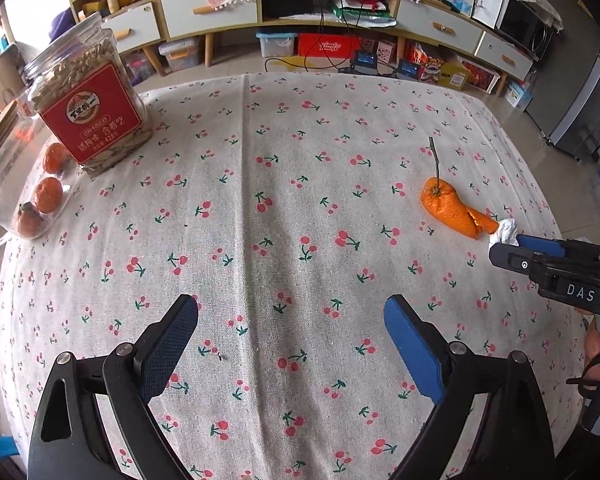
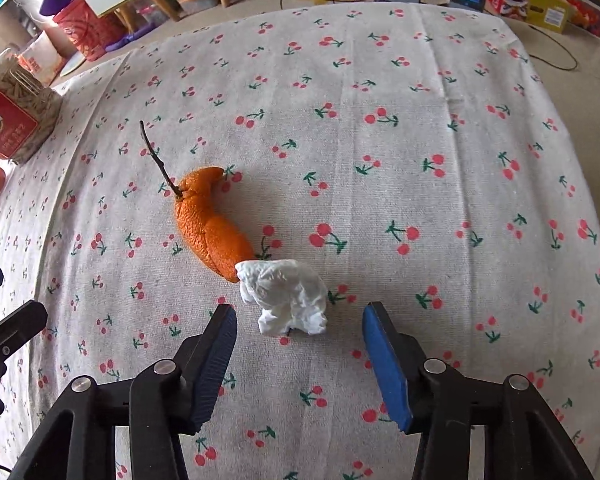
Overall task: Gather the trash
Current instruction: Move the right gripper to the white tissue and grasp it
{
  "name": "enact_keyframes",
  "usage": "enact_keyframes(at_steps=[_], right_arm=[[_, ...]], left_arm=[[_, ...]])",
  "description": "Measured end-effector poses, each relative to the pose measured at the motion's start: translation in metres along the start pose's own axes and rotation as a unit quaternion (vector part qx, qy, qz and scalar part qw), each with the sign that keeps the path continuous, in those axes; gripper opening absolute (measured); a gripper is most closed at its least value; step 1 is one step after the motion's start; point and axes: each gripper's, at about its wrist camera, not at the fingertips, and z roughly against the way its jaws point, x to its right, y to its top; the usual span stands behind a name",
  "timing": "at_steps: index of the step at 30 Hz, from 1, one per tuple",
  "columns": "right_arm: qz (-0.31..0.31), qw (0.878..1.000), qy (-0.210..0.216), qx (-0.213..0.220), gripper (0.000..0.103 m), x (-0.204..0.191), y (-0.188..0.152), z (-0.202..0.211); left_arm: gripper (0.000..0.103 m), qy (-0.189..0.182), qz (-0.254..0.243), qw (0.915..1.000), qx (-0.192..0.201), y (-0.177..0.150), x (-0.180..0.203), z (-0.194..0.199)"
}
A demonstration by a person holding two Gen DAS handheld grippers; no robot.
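Closing on the tissue (image 2: 285, 300) is the step in hand, as I judge it: the right gripper (image 2: 300, 334) points steeply down at the counter (image 2: 380, 160), and the crumpled white wad lies just ahead of its tips, between the lines of the two pads and slightly past them. The jaws stand partly spread, with no pad touching the wad yet, so nothing is held.

In the right wrist view the tissue sits near the middle, and the peel (image 2: 208, 224) lies at 10 o'clock from it, its lower end touching or just overlapping the wad's upper left corner. A thin twig (image 2: 156, 156) sticks out of the peel's far end.

To do this well, the gripper should probably go a little further forward and down, so the pads (image 2: 216, 360) straddle the bulk of the wad instead of nipping its near edge. A soft tissue will likely compress a lot, so a full squeeze seems right. Keeping the left pad clear of the peel's tip would avoid dragging it along; if both come up together, that is no harm for trash, but the peel may drop. The cloth could also bunch if the tips scrape it.

The left gripper (image 1: 291, 322) hangs over bare cloth with its jaws spread wide and empty. In its view the tissue (image 1: 505, 231) is at 3 o'clock, the peel (image 1: 452, 208) beside it, and a jar (image 1: 90, 104) stands at 10 o'clock.
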Motion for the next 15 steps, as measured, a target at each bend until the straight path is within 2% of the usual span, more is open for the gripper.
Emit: enact_keyframes(at_steps=[2, 4, 6, 11, 15], right_arm=[[0.004, 1.0, 0.007, 0.003, 0.048, -0.002, 0.002, -0.002], [0.007, 1.0, 0.012, 0.007, 0.028, -0.003, 0.003, -0.004], [0.008, 1.0, 0.018, 0.011, 0.023, -0.003, 0.002, -0.002], [0.008, 0.999, 0.027, 0.024, 0.02, 0.006, -0.003, 0.021], [-0.013, 0.999, 0.023, 0.031, 0.02, 0.027, -0.009, 0.044]], left_arm=[[0.095, 0.003, -0.002, 1.0, 0.0, -0.001, 0.001, 0.0], [0.095, 0.004, -0.004, 1.0, 0.002, -0.002, 0.003, -0.001], [0.095, 0.0, -0.007, 1.0, 0.004, -0.002, 0.007, 0.0], [0.095, 0.002, -0.033, 0.9994, -0.002, 0.0, 0.029, 0.0], [0.095, -0.009, -0.02, 0.9997, 0.005, 0.01, 0.046, 0.001]])
